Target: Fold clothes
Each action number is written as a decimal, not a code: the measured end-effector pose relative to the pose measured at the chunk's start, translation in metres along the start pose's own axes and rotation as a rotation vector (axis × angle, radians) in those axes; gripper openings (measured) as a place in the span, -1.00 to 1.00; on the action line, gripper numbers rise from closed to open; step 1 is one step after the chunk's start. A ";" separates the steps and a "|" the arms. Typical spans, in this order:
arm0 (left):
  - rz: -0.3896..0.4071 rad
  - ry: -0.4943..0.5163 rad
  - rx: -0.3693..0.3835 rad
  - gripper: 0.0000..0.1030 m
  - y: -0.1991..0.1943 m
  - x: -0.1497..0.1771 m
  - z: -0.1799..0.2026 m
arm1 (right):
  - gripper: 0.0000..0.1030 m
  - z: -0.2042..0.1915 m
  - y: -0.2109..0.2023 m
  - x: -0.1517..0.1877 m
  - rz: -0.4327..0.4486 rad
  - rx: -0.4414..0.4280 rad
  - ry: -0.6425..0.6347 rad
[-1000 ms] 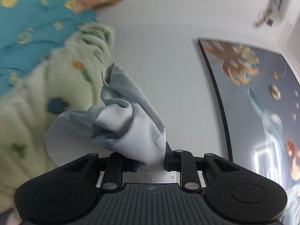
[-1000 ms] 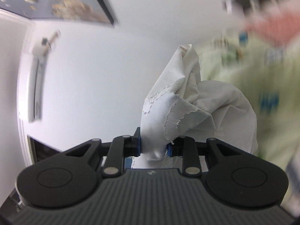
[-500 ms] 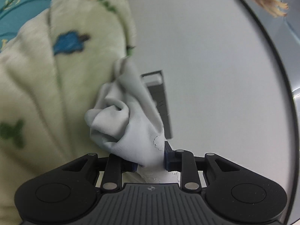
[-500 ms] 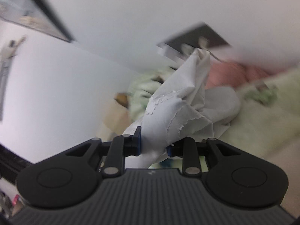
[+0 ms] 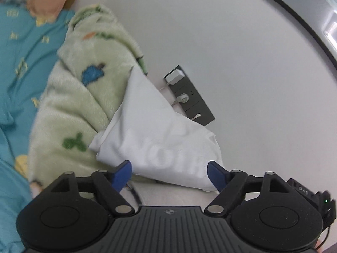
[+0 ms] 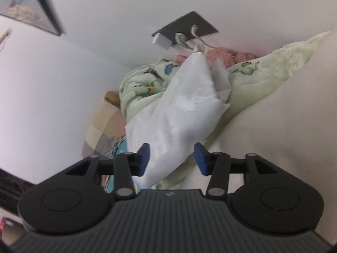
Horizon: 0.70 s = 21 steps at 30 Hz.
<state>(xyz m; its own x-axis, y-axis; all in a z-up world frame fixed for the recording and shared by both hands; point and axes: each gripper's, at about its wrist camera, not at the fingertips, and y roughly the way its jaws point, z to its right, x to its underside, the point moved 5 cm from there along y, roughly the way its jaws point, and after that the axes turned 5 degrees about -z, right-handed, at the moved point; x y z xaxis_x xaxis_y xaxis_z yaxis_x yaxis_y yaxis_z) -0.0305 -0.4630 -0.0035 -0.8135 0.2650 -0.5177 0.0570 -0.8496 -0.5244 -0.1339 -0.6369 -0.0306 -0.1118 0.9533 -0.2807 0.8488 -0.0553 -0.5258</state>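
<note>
A white garment (image 5: 162,139) lies bunched against a pale green fleece blanket (image 5: 80,105) by the wall. My left gripper (image 5: 169,174) is open, its blue pads apart on either side of the garment's near edge. In the right wrist view the same white garment (image 6: 181,113) rests on the green blanket (image 6: 263,76). My right gripper (image 6: 171,159) is open too, with the cloth's lower end lying loose between its pads.
A dark wall socket plate with a white plug and cables (image 5: 187,94) sits just behind the garment; it also shows in the right wrist view (image 6: 185,31). A teal patterned sheet (image 5: 19,63), a checked pillow (image 6: 105,122), a pink fluffy item (image 6: 223,55) and a framed picture (image 6: 27,6) surround the spot.
Both grippers were shut on the white garment and have opened. The garment has dropped out of them onto the green blanket by the wall.
</note>
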 end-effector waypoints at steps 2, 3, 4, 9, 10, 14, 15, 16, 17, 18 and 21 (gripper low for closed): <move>0.026 0.047 -0.031 0.62 -0.019 -0.007 0.019 | 0.07 -0.010 -0.016 0.014 -0.009 -0.003 -0.061; 0.040 0.080 -0.051 0.65 -0.032 -0.003 0.028 | 0.07 -0.015 -0.024 0.020 -0.002 0.003 -0.100; 0.054 0.113 -0.072 0.78 -0.046 0.001 0.038 | 0.07 -0.020 -0.031 0.026 0.011 0.012 -0.143; 0.130 0.253 -0.159 0.99 -0.111 0.031 0.079 | 0.08 -0.042 -0.069 0.061 0.081 0.095 -0.367; 0.141 0.273 -0.173 0.99 -0.121 0.038 0.085 | 0.08 -0.045 -0.074 0.069 0.089 0.105 -0.403; 0.194 0.373 -0.260 0.99 -0.149 0.068 0.102 | 0.08 -0.051 -0.095 0.098 0.127 0.125 -0.511; 0.201 0.392 -0.278 0.99 -0.153 0.075 0.105 | 0.09 -0.052 -0.100 0.105 0.144 0.129 -0.541; 0.208 0.411 -0.296 0.99 -0.156 0.083 0.107 | 0.11 -0.054 -0.106 0.113 0.162 0.135 -0.571; 0.215 0.430 -0.314 0.99 -0.159 0.090 0.110 | 0.12 -0.056 -0.111 0.120 0.180 0.140 -0.601; 0.223 0.448 -0.328 0.99 -0.162 0.096 0.111 | 0.11 -0.057 -0.116 0.127 0.191 0.142 -0.622; 0.249 0.485 -0.364 0.99 -0.172 0.113 0.117 | 0.11 -0.056 -0.126 0.142 0.212 0.145 -0.658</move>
<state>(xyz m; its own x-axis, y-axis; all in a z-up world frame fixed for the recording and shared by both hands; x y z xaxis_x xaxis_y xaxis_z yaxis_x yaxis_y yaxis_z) -0.2000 -0.3407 0.1076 -0.4017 0.3282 -0.8550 0.4714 -0.7264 -0.5002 -0.2279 -0.4777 0.0403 -0.2797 0.5426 -0.7921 0.8143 -0.3029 -0.4951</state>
